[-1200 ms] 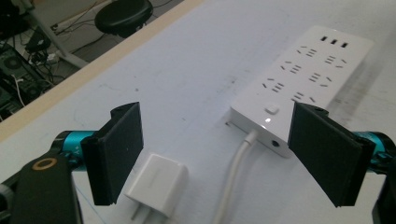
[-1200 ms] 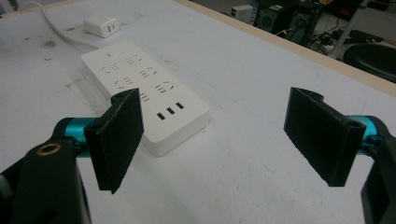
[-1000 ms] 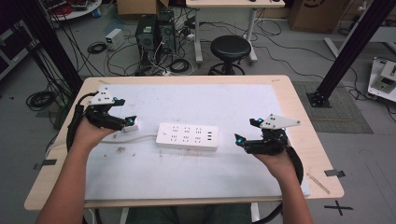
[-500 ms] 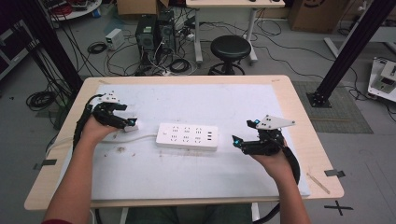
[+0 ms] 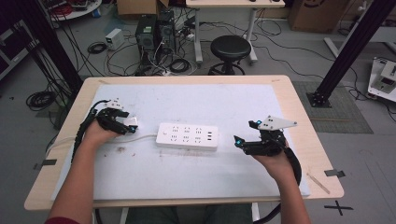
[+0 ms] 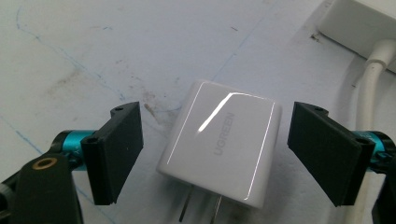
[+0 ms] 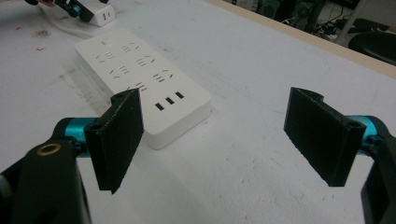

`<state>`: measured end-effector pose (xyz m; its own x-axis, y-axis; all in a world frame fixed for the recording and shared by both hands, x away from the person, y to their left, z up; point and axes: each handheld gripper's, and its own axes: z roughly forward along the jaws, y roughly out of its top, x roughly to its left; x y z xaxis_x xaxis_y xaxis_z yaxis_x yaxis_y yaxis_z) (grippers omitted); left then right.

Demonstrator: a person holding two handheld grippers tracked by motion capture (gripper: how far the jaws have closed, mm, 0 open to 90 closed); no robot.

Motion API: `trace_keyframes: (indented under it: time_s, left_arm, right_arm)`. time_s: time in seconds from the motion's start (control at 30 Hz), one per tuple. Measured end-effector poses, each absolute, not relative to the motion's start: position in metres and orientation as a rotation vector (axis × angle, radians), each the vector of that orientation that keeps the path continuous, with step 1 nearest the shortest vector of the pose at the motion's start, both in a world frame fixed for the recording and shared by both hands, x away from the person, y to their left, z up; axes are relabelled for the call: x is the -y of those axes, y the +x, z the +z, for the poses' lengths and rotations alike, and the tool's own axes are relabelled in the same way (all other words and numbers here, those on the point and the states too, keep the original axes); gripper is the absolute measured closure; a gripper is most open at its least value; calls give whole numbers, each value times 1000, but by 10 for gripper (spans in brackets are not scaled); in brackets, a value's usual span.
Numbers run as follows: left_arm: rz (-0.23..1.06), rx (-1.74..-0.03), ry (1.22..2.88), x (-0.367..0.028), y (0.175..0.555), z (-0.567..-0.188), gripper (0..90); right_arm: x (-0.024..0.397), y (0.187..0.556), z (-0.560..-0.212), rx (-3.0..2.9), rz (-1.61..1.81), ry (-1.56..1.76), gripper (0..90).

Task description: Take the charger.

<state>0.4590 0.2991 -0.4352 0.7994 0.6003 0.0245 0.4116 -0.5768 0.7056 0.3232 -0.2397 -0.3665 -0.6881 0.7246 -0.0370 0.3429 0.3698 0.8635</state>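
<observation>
Straddling a white charger (image 6: 223,142), the left gripper (image 6: 219,154) holds its 2 jaws apart, 1 on either side, neither touching. Charger: flat on the white mat (image 5: 243,105), 2 prongs toward the gripper's camera, left part of the table (image 5: 299,100). Right gripper (image 5: 243,143): jaws wide apart, nothing between them, just right of the power strip (image 5: 187,136). Strip: mid-mat, between both grippers, white cord (image 5: 142,138) running left toward the charger. Beyond the table: stool (image 5: 230,48), floor cables.
</observation>
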Motion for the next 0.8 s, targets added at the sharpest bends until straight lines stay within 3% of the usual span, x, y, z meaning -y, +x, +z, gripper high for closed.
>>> trace_keyframes:
  time_s: [0.5,0.73,0.8]
  left_arm:
    - [350,-705,2307,-299,459,-438,259]
    - [333,-686,2317,-299,459,-439,342]
    - [330,-682,2315,-299,458,-439,401]
  right_arm:
    - [237,323,-365,-2224,1250,923,203]
    - [238,323,-365,-2220,1248,930,203]
    - [238,323,-366,-2220,1247,928,203]
